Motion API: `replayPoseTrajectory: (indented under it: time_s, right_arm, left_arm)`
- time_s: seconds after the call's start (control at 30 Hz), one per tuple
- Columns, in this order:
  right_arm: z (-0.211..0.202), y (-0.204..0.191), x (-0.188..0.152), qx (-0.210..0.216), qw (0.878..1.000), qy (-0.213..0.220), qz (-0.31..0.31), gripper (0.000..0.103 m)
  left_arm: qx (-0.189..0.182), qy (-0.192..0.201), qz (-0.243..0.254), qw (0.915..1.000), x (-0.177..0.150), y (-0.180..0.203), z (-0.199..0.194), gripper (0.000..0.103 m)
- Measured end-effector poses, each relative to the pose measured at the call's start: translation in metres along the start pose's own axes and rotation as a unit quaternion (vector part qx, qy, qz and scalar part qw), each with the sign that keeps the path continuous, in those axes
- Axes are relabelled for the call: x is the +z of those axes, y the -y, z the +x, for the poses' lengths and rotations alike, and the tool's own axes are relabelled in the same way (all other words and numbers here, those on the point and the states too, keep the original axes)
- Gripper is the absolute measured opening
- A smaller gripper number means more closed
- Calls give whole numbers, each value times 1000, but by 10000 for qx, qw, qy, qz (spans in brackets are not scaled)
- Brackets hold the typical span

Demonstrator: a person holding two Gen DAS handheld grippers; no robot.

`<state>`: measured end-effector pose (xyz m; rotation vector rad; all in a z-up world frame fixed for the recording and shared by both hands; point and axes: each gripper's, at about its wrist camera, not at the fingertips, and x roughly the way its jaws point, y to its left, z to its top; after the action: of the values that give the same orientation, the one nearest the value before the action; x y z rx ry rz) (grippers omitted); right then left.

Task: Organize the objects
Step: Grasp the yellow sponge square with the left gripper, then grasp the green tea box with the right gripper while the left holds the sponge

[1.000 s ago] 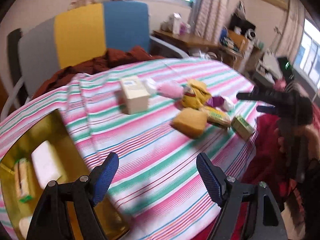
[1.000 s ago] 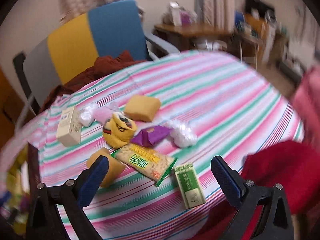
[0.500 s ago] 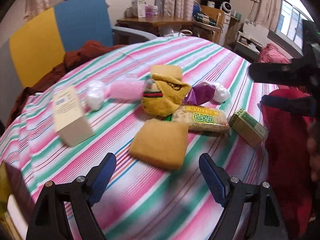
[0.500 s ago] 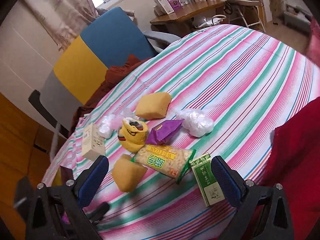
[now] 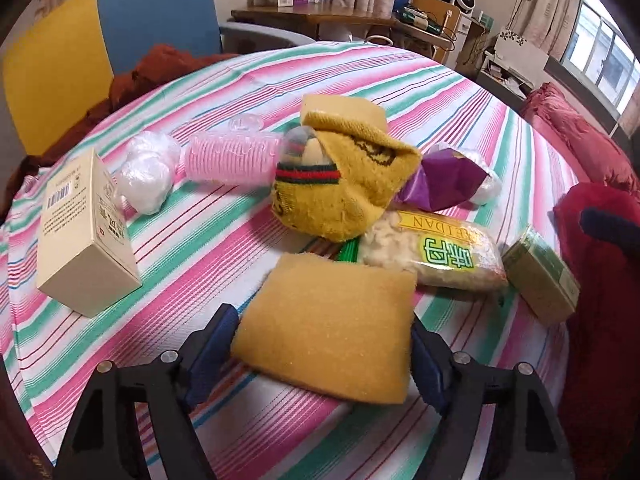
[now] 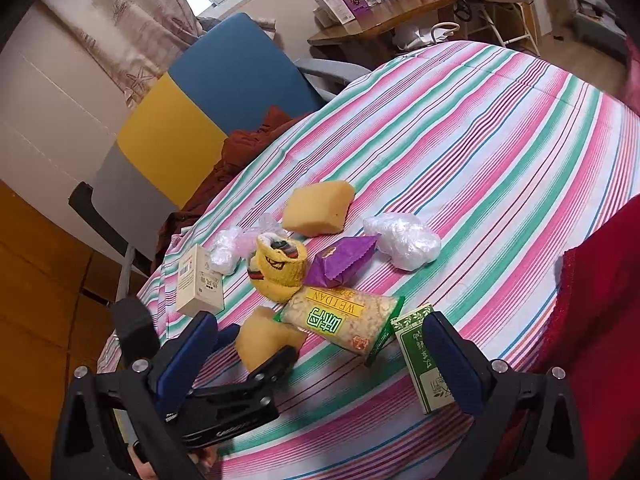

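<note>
Hand-held gripper on the left is sitting at the bottom centre of its own view, its blue pads straddling the near yellow sponge; the jaws are closing from wide, and whether the pads are pressing the sponge yet cannot be told. The sponge is lying flat on the striped worktop, just below a snack packet. Above it a yellow sock is resting beside a pink roller, a purple wrapper and a second sponge behind. A cream box is standing at the left, a green box at the right. In the right wrist view the right hand-held gripper is hanging wide open and empty at the bottom of the frame, the green box lying just inside its right finger.
</note>
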<state>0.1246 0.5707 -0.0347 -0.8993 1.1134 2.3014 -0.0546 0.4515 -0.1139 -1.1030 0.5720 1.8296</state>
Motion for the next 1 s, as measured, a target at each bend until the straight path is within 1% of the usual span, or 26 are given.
replayPoseTrajectory:
  time_s: [0.07, 0.1, 0.17, 0.23, 0.37, 0.43, 0.47, 0.57, 0.67, 0.83, 0.9, 0.93, 1.0]
  right_arm:
    - [0, 1, 0, 2, 10000, -3, 36, 103]
    - [0, 1, 0, -9, 10000, -12, 31, 103]
    - [1, 0, 0, -37, 10000, -51, 15, 103]
    - [2, 0, 0, -33, 10000, -90, 25, 103]
    - [4, 3, 1, 28, 9998, -163, 92, 103]
    - [5, 3, 2, 24, 9997, -194, 116, 103]
    - [6, 3, 2, 7, 9997, -200, 120, 103]
    - [7, 3, 2, -39, 9997, -237, 93, 103]
    - [9, 2, 2, -118, 9995, -285, 84, 103]
    - [14, 2, 2, -256, 9986, -449, 67, 103]
    - [19, 3, 3, -351, 9975, -616, 64, 103]
    - [24, 1, 4, -518, 9954, -804, 3, 103]
    - [29, -4, 6, -759, 9914, -1029, -270, 101]
  left_arm:
    - [127, 71, 56, 9999, -4, 4, 0, 78]
    - [121, 85, 26, 9999, -4, 3, -2, 76]
    - [122, 110, -9, 9999, -7, 4, -6, 69]
    - [231, 146, -112, 9996, -15, -3, -11, 68]
    - [249, 262, -437, 9984, -44, -12, -29, 67]
    - [276, 341, -465, 9980, -56, -12, -34, 68]
    - [297, 443, -447, 9976, -66, -12, -39, 68]
    - [300, 627, -439, 9966, -80, -13, -47, 68]
    - [271, 635, -460, 9966, -82, -12, -50, 68]
    - [309, 758, -429, 9957, -88, -12, -55, 68]
    - [259, 805, -445, 9954, -90, -13, -55, 68]
    - [258, 829, -434, 9953, -89, -13, -52, 68]
    - [303, 863, -391, 9950, -89, -12, -51, 68]
